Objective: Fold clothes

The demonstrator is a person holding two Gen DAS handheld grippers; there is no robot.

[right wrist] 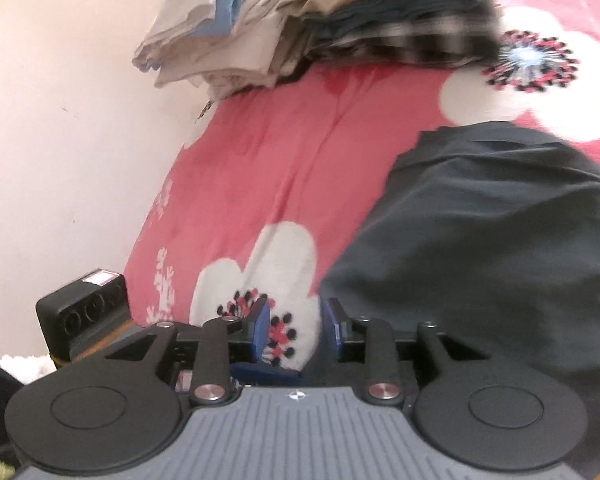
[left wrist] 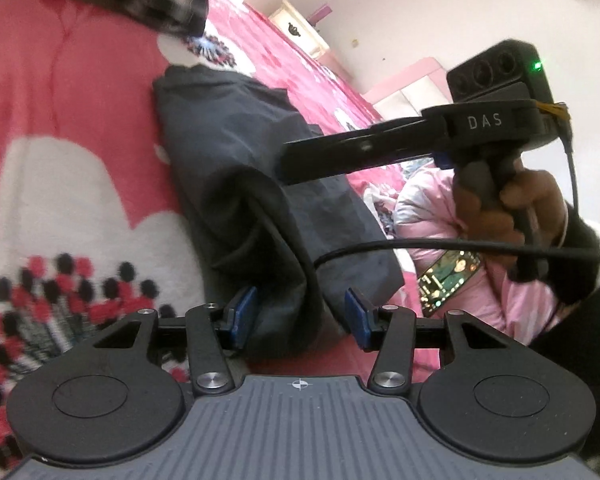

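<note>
Left tongs (left wrist: pixel 298 318) sit right up front, spread wide w/ a rumpled end of the dark garment (left wrist: pixel 260 184) bulging between the blue pads, but nothing's pinched afaict. Cloth just sits in the gap.

Right tongs (right wrist: pixel 294 330) are spread too, holding nothing, hovering over a white flower on the bedspread (right wrist: pixel 260 160) just beside the garment's edge. From the left cam you see them side-on, held by a hand (left wrist: pixel 508 204) above the garment, so prob lined up to work the other side.

Garment lies along the bed as a long narrow bundle, looks folded lengthwise at least once, one end still puffy. Could be mid-fold or done and just let go, can't tell from this.

Stack of folded clothes (right wrist: pixel 300 12) is at the far end of the bed, well apart, I'd guess to keep the middle free for folding. Pink jacket (left wrist: pixel 440 200) and a phone (left wrist: pixel 448 276) are off to the side.
</note>
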